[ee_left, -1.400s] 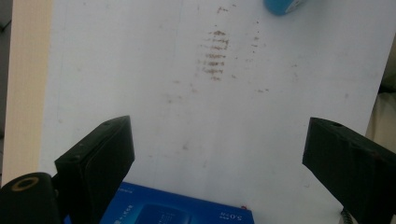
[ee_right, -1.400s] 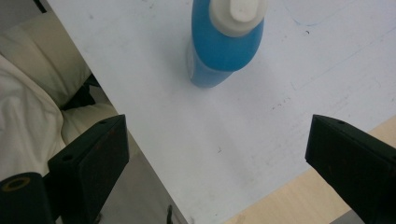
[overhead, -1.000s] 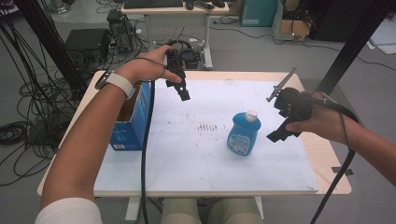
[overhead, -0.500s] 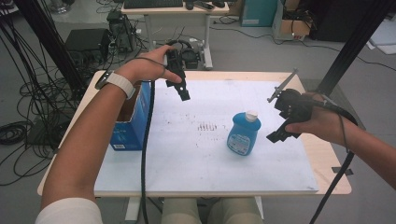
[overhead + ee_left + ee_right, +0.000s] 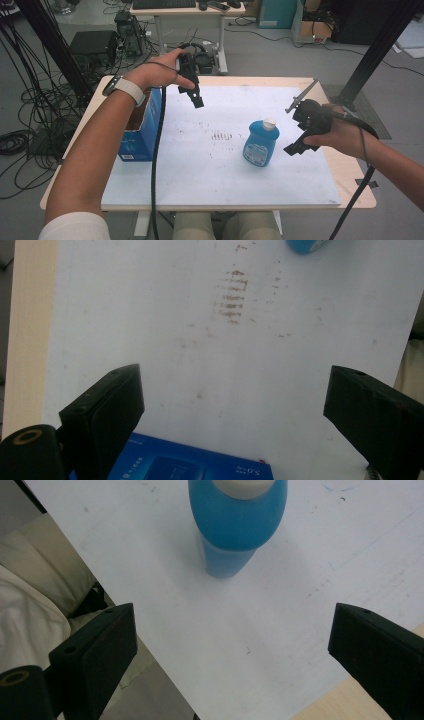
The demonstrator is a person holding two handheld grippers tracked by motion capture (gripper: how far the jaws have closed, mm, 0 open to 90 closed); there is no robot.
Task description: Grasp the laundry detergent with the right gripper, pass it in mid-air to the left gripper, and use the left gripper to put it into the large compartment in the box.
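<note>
**Bottle waiting, both grippers empty**

The blue plastic bottle with a white cap [image 5: 260, 144] stands upright on the white sheet, right of centre, just beside the right gripper [image 5: 298, 127]. Its jaws stand apart, as do the left gripper's [image 5: 196, 98]. It looks light, smooth, perhaps slippery (take the narrower body below the shoulder). The open blue cardboard box [image 5: 142, 131] at the left edge: contents hidden.

Blue bottle [image 5: 235, 525] with a white cap [image 5: 243, 487] stands on the white board [image 5: 300, 580] — ahead of the right gripper's [image 5: 232, 645] wide-apart, empty jaws.
</note>
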